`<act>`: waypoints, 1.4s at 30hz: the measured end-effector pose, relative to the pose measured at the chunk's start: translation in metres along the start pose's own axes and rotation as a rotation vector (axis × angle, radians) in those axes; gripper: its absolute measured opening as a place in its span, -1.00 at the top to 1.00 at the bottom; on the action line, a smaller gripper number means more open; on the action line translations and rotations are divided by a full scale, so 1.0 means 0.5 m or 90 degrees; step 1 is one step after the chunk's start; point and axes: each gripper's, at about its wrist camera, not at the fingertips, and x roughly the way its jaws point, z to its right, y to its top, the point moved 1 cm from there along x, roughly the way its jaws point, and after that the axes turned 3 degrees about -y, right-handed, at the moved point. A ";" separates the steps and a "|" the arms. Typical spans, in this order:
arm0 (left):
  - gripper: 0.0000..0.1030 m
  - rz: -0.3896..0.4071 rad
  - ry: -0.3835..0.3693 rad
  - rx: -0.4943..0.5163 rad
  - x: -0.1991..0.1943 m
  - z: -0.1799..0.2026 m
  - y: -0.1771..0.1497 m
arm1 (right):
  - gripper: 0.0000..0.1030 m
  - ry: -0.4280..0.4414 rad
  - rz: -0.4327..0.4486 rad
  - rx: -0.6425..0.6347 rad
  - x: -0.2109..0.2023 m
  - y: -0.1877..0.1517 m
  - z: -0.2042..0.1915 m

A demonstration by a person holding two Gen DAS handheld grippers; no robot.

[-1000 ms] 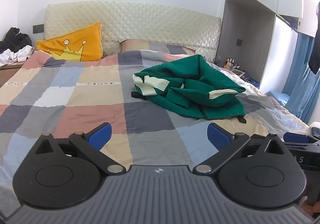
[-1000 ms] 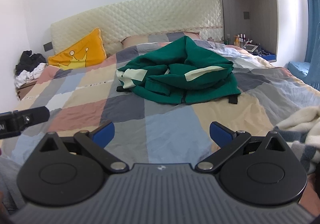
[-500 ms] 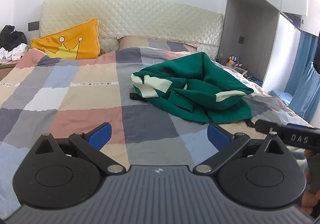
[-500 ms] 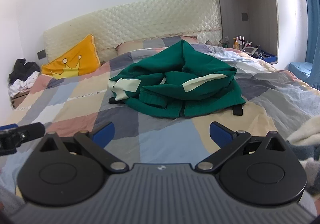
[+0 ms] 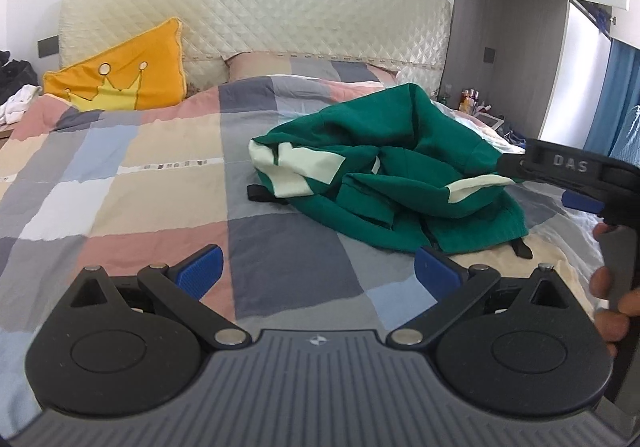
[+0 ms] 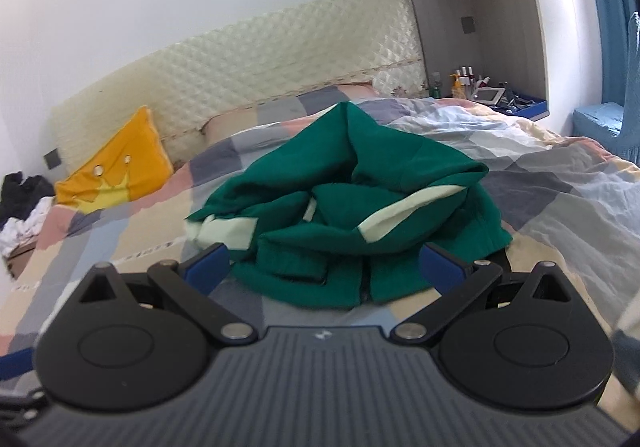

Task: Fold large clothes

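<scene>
Nothing folded yet, by the look of things: green garment [image 5: 392, 175] bunched in a rumpled heap with pale cream panels showing, lying on the patchwork quilt of the bed [image 5: 152, 151], right of centre and toward the far half. Left gripper [image 5: 316, 273] hovering above the near part of the quilt, fingers spread wide and empty, garment ahead and to its right, well apart from it. Right gripper [image 6: 326, 267] much closer in, fingers likewise wide apart and holding nothing, near hem of the heap sitting just beyond and between the blue pads [image 6: 208, 267]; whether a pad touches cloth, impossible to tell. From the left wrist view, body of the right gripper visible at the right edge, with fingertips of the person's hand [image 5: 610, 303] wrapped round its handle. Left to do, as a judgement: pick up, spread flat, then every fold — the whole job. As for containers, none holding anything to do with the task; only an open shelf niche [image 6: 476, 87] at the far right with small bottles and a tablet-like object on it. Yellow crown cushion [image 5: 120, 83] at the far left against the headboard.
</scene>
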 end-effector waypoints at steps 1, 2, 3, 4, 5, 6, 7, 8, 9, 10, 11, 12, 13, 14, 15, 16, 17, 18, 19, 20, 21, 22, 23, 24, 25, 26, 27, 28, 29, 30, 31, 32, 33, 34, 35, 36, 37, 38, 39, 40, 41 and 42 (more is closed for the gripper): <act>-1.00 -0.007 -0.002 -0.002 0.020 0.000 0.008 | -1.00 -0.001 -0.001 0.005 0.017 0.004 0.002; -1.00 -0.011 -0.005 -0.003 0.034 0.000 0.013 | -1.00 0.005 0.000 0.012 0.035 0.008 0.006; -1.00 -0.012 -0.006 -0.004 0.050 0.001 0.019 | -1.00 0.012 0.004 0.017 0.049 0.012 0.009; -1.00 -0.012 -0.006 -0.004 0.069 0.002 0.027 | -1.00 0.018 0.011 0.026 0.065 0.016 0.014; -1.00 -0.012 -0.006 -0.005 0.087 0.004 0.034 | -0.99 0.023 0.014 0.038 0.077 0.020 0.021; -1.00 -0.012 -0.010 -0.008 0.104 0.006 0.041 | -0.99 0.029 0.015 0.050 0.092 0.026 0.028; -1.00 -0.011 -0.016 -0.014 0.125 0.008 0.049 | -0.99 0.036 0.018 0.058 0.105 0.031 0.033; -0.99 -0.010 -0.023 -0.023 0.144 0.009 0.057 | -0.99 0.048 0.024 0.066 0.119 0.037 0.039; -0.98 -0.010 -0.030 -0.033 0.164 0.009 0.065 | -0.99 0.058 0.030 0.075 0.132 0.042 0.045; -0.98 -0.011 -0.038 -0.045 0.187 0.010 0.074 | -0.99 0.063 0.030 0.088 0.147 0.047 0.050; -0.98 -0.011 -0.046 -0.057 0.206 0.009 0.081 | -0.99 0.067 0.028 0.105 0.165 0.051 0.059; -0.98 -0.010 -0.052 -0.070 0.228 0.009 0.090 | -0.99 0.075 0.025 0.126 0.187 0.053 0.070; -0.98 -0.008 -0.059 -0.081 0.247 0.008 0.096 | -0.98 0.080 0.021 0.145 0.206 0.055 0.079; -0.98 -0.006 -0.068 -0.090 0.267 0.007 0.103 | -0.94 0.083 0.015 0.166 0.227 0.055 0.089; -0.98 -0.004 -0.074 -0.099 0.288 0.007 0.110 | -0.92 0.083 0.006 0.186 0.248 0.054 0.099; -0.97 -0.004 -0.081 -0.108 0.313 0.006 0.118 | -0.91 0.084 0.000 0.201 0.266 0.053 0.106; -0.97 -0.005 -0.089 -0.115 0.333 0.006 0.123 | -0.90 0.090 -0.004 0.214 0.285 0.052 0.112; -0.97 -0.005 -0.097 -0.123 0.355 0.006 0.129 | -0.88 0.093 -0.005 0.224 0.300 0.052 0.116; -0.97 -0.006 -0.112 -0.134 0.379 0.003 0.137 | -0.79 0.095 -0.006 0.233 0.311 0.052 0.122; -0.97 -0.008 -0.122 -0.144 0.401 0.003 0.143 | -0.66 0.098 -0.008 0.245 0.324 0.052 0.128; -0.97 -0.010 -0.127 -0.152 0.424 0.003 0.149 | -0.62 0.103 -0.012 0.258 0.337 0.054 0.133; -0.96 -0.015 -0.130 -0.161 0.453 0.003 0.157 | -0.60 0.108 -0.016 0.268 0.350 0.055 0.139; -0.96 -0.017 -0.138 -0.168 0.476 0.003 0.163 | -0.60 0.109 -0.020 0.275 0.362 0.056 0.145; -0.96 -0.018 -0.146 -0.173 0.498 0.003 0.168 | -0.60 0.104 -0.021 0.280 0.374 0.058 0.152; -0.96 -0.021 -0.152 -0.180 0.525 0.002 0.176 | -0.60 0.096 -0.020 0.287 0.387 0.059 0.160; -0.96 -0.022 -0.161 -0.187 0.547 0.003 0.180 | -0.60 0.094 -0.020 0.296 0.398 0.061 0.169; -0.96 -0.025 -0.172 -0.198 0.570 0.000 0.187 | -0.60 0.093 -0.027 0.311 0.414 0.061 0.179; -0.96 -0.028 -0.181 -0.212 0.599 -0.003 0.194 | -0.59 0.094 -0.033 0.327 0.426 0.061 0.190; -0.96 -0.031 -0.188 -0.225 0.624 -0.006 0.200 | -0.60 0.093 -0.034 0.338 0.435 0.059 0.199; -0.96 -0.034 -0.200 -0.242 0.651 -0.009 0.205 | -0.59 0.086 -0.034 0.344 0.445 0.058 0.208; -0.96 -0.037 -0.211 -0.257 0.679 -0.012 0.211 | -0.59 0.073 -0.039 0.349 0.457 0.056 0.217; -0.96 -0.041 -0.217 -0.271 0.704 -0.013 0.216 | -0.59 0.058 -0.047 0.365 0.469 0.052 0.228; -0.96 -0.046 -0.220 -0.288 0.729 -0.014 0.221 | -0.59 0.050 -0.055 0.390 0.480 0.046 0.240; -0.96 -0.050 -0.223 -0.302 0.752 -0.016 0.226 | -0.58 0.045 -0.060 0.415 0.490 0.039 0.253; -0.96 -0.054 -0.224 -0.316 0.776 -0.018 0.231 | -0.56 0.038 -0.064 0.440 0.498 0.031 0.265; -0.96 -0.056 -0.222 -0.325 0.797 -0.020 0.235 | -0.56 0.027 -0.065 0.458 0.506 0.023 0.275; -0.96 -0.061 -0.217 -0.335 0.820 -0.022 0.240 | -0.56 0.017 -0.067 0.471 0.513 0.017 0.282; -0.96 -0.065 -0.212 -0.345 0.837 -0.025 0.246 | -0.58 0.014 -0.068 0.480 0.517 0.011 0.287; -0.95 -0.066 -0.211 -0.354 0.853 -0.028 0.251 | -0.58 0.017 -0.068 0.491 0.522 0.006 0.290; -0.95 -0.066 -0.209 -0.364 0.867 -0.033 0.259 | -0.58 0.021 -0.066 0.498 0.524 0.004 0.291; -0.95 -0.066 -0.206 -0.372 0.876 -0.038 0.264 | -0.61 0.021 -0.064 0.502 0.526 0.002 0.289; -0.95 -0.065 -0.205 -0.382 0.882 -0.044 0.269 | -0.61 0.026 -0.063 0.501 0.528 0.003 0.287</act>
